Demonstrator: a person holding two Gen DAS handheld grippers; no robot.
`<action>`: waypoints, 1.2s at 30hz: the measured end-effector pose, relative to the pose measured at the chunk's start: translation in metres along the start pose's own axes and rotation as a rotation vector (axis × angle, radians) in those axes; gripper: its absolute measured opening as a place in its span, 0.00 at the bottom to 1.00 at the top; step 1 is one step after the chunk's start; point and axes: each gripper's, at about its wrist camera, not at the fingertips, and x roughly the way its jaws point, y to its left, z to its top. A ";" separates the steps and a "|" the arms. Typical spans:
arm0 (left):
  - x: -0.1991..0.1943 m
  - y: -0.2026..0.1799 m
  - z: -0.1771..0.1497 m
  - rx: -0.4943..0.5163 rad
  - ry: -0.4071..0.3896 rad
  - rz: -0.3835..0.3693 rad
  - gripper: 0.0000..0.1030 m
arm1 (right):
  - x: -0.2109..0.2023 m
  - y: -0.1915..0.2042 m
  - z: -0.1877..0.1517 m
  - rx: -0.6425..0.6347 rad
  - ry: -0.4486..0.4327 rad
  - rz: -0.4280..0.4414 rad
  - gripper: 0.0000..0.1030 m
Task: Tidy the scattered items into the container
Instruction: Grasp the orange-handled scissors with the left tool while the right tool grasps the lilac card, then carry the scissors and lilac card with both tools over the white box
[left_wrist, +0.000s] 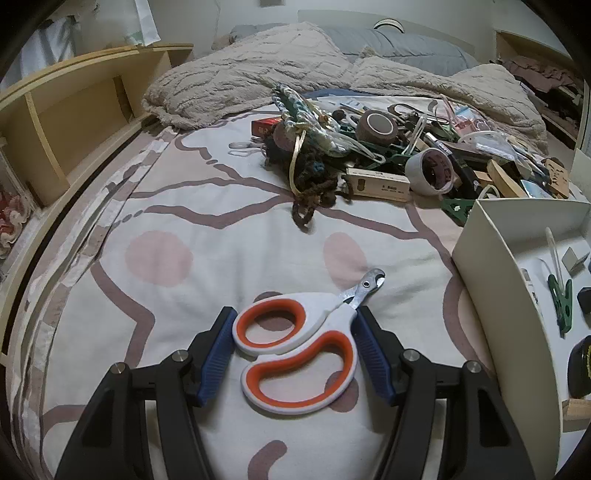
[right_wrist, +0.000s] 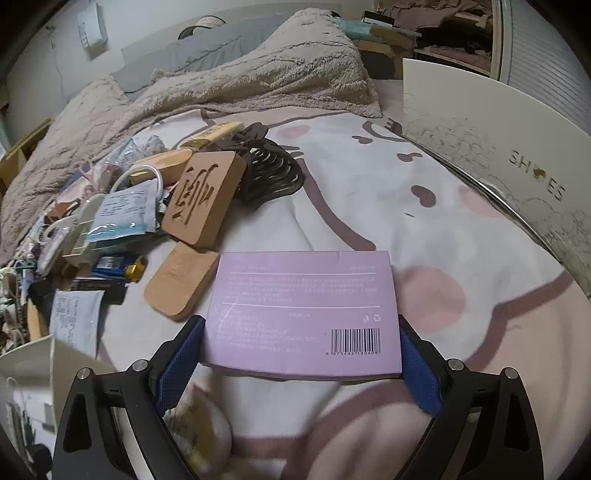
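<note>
In the left wrist view my left gripper (left_wrist: 295, 328) is shut on white and orange pet nail clippers (left_wrist: 295, 350), held by the handles just above the bedsheet. The white box container (left_wrist: 491, 280) stands to the right with a few items inside. A pile of scattered items (left_wrist: 369, 155) lies further back on the bed. In the right wrist view my right gripper (right_wrist: 301, 343) is shut on a flat purple box (right_wrist: 303, 310) with a barcode, held above the sheet. More scattered items (right_wrist: 147, 206) lie to the left, including a carved wooden block (right_wrist: 203, 195).
A white shoe-box lid (right_wrist: 498, 155) stands on the right in the right wrist view. The container's corner (right_wrist: 33, 354) shows at lower left. A fluffy beige blanket (left_wrist: 258, 74) covers the back of the bed. A wooden shelf (left_wrist: 62, 122) runs along the left.
</note>
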 end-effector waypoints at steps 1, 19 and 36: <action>0.000 0.000 0.000 0.000 -0.001 0.007 0.62 | -0.002 -0.001 -0.001 0.003 -0.003 0.007 0.93; -0.057 -0.020 0.013 -0.078 -0.073 -0.052 0.62 | -0.076 -0.001 -0.014 0.012 -0.089 0.199 0.93; -0.124 -0.072 0.020 0.001 -0.132 -0.247 0.62 | -0.133 0.072 -0.039 -0.269 -0.068 0.381 0.93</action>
